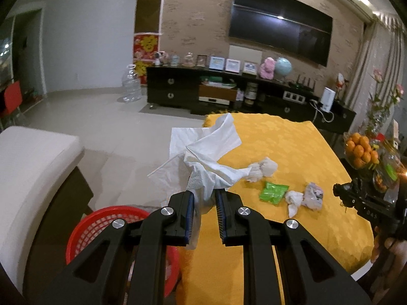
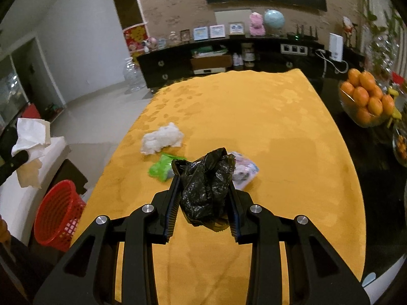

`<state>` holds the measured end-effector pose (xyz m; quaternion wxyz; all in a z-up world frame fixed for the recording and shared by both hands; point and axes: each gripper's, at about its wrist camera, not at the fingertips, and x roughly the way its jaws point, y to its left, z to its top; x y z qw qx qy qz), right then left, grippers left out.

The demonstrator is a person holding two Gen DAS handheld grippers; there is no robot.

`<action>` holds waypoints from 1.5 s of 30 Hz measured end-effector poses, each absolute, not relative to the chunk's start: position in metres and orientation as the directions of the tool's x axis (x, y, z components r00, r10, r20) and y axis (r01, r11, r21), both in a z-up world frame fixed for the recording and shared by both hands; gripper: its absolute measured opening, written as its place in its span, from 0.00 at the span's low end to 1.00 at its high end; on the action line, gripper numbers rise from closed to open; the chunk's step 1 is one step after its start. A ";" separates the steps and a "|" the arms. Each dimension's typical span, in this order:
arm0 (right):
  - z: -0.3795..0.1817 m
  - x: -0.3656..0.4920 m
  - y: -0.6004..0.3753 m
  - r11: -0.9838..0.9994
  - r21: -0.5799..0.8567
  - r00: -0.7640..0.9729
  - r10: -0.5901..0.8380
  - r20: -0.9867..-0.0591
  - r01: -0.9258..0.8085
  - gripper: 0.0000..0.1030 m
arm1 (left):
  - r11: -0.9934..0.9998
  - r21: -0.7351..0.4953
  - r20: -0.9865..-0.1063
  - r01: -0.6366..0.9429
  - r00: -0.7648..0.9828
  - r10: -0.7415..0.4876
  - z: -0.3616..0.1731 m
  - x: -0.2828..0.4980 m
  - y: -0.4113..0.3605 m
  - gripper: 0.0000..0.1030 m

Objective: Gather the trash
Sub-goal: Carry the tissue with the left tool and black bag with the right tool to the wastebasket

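Yellow tablecloth [image 2: 254, 117] carries a tissue wad [image 2: 162, 138], green wrapper [image 2: 160, 167] and a printed packet [image 2: 245, 171]. We see the left gripper [image 1: 204, 198] pinching a white tissue [image 1: 203, 152] above the red basket [image 1: 101, 226]; right gripper [image 2: 204, 198] clamps a black bag [image 2: 207, 185].

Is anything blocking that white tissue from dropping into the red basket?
Nothing visible does. The left gripper holds the white tissue beside the table edge, and the red basket sits open below-left.

One basket [image 1: 106, 225], three tissues [image 1: 203, 157]
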<state>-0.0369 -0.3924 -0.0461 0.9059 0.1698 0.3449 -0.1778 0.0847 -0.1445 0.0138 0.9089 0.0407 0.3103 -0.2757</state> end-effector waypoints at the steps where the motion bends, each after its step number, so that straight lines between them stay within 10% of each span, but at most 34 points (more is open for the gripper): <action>1: -0.046 -0.035 -0.388 0.884 0.182 0.701 -0.200 -0.685 0.430 0.32 | 0.849 -0.099 -0.586 0.520 0.659 -0.472 0.014 0.085 -0.142 0.14; 45: -0.047 0.076 -0.187 0.980 0.180 0.682 0.193 -0.705 -0.091 0.32 | 0.974 -0.083 -0.704 0.211 0.680 -0.207 -0.028 0.116 -0.014 0.14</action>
